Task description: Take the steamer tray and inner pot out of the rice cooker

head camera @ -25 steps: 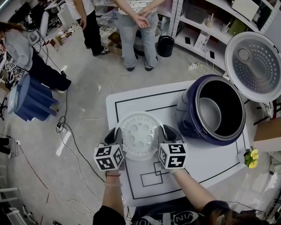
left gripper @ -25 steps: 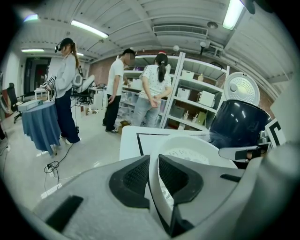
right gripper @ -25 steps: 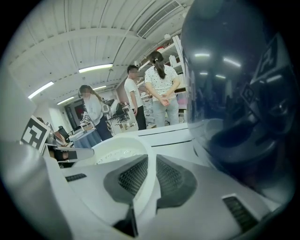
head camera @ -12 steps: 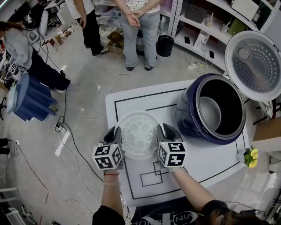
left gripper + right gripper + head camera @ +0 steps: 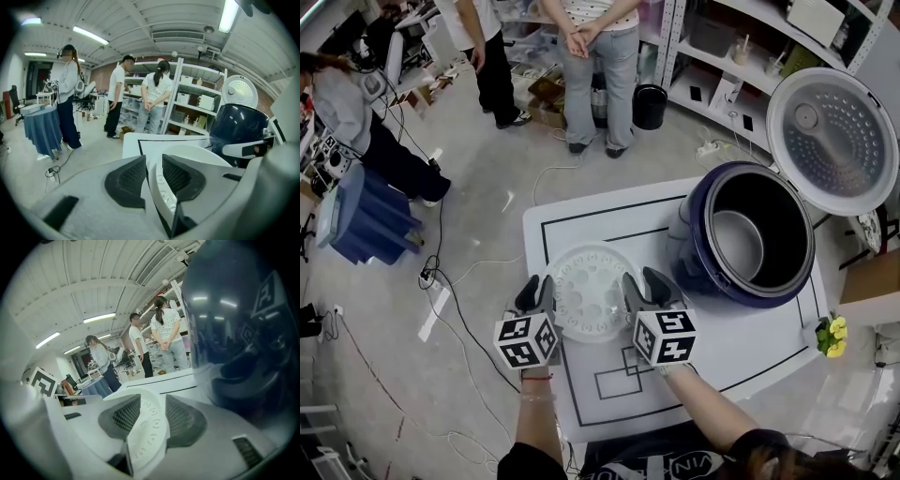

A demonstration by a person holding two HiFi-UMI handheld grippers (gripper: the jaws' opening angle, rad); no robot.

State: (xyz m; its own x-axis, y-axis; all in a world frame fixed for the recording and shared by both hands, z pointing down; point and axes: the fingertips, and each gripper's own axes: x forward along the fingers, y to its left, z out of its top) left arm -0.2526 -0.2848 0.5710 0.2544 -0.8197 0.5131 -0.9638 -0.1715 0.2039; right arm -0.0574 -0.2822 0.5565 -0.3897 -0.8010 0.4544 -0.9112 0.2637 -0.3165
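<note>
Table [image 5: 750, 347]: one rice cooker [image 5: 692, 251], one steamer tray [image 5: 586, 292], rim loose in left gripper [image 5: 535, 293], right gripper [image 5: 643, 286], jaws just opening

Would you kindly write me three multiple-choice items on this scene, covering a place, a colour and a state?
1. Where is the steamer tray?
A. inside the rice cooker
B. on the table
C. on top of the lid

2. What colour is the rice cooker's body?
A. red
B. dark blue
C. green

3. How is the cooker's lid?
A. open
B. shut
C. detached

Answers:
1 B: the tray lies on the white table, left of the cooker.
2 B: the cooker's outer wall is dark blue.
3 A: the lid stands swung back, and the inner pot shows inside.
</note>
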